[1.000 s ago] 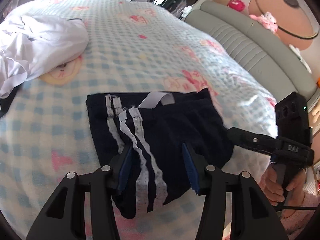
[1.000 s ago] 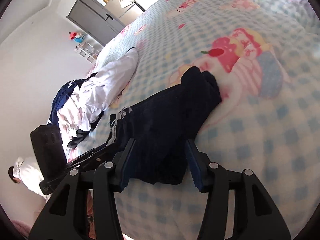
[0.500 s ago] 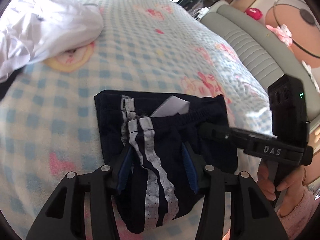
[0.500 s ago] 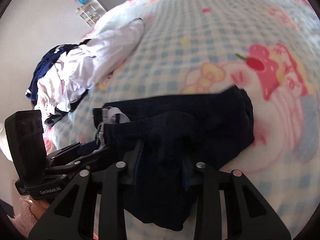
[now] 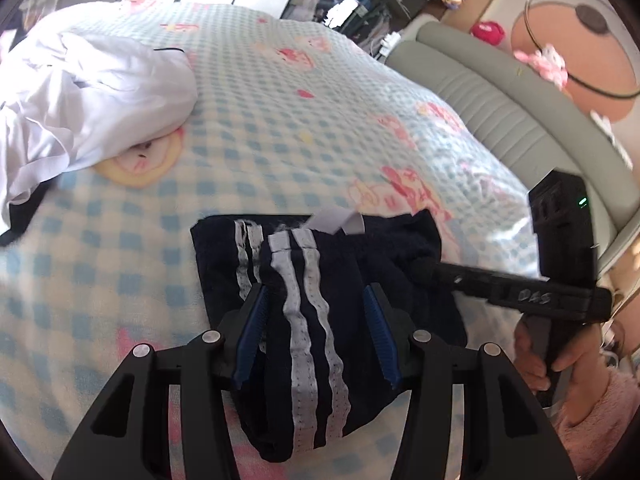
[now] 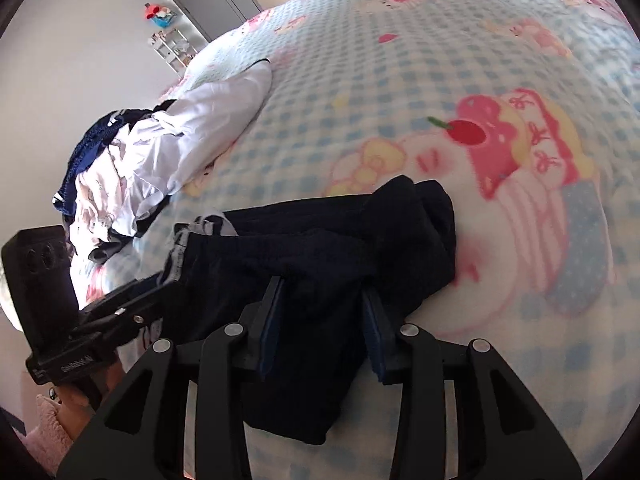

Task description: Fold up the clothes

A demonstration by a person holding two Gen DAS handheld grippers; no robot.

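Dark navy shorts (image 5: 224, 256) with white side stripes lie folded near the front edge of the bed. My left gripper (image 5: 314, 296) stands open over them, its blue pads (image 5: 252, 332) either side of a striped fold without squeezing it. My right gripper (image 6: 322, 288) comes in from the right, its jaws opening, with loose dark cloth of the shorts (image 6: 340, 232) between the pads. In the left wrist view the right gripper's tip (image 5: 424, 268) rests at the shorts' bunched right edge. A white label (image 5: 336, 220) sticks out at the waistband.
A pile of white and blue clothes (image 5: 80, 92) lies at the bed's far left, also the pile (image 6: 160, 148) in the right wrist view. The bed has a blue checked blanket (image 5: 320, 100). A grey padded headboard (image 5: 500, 108) runs along the right. A hand in a pink sleeve (image 5: 568, 364) holds the right gripper.
The right gripper shut on the shorts' right part half a second ago and has since opened again, shifting sideways and rolling. That edge is now more bunched. The left gripper has stayed put.
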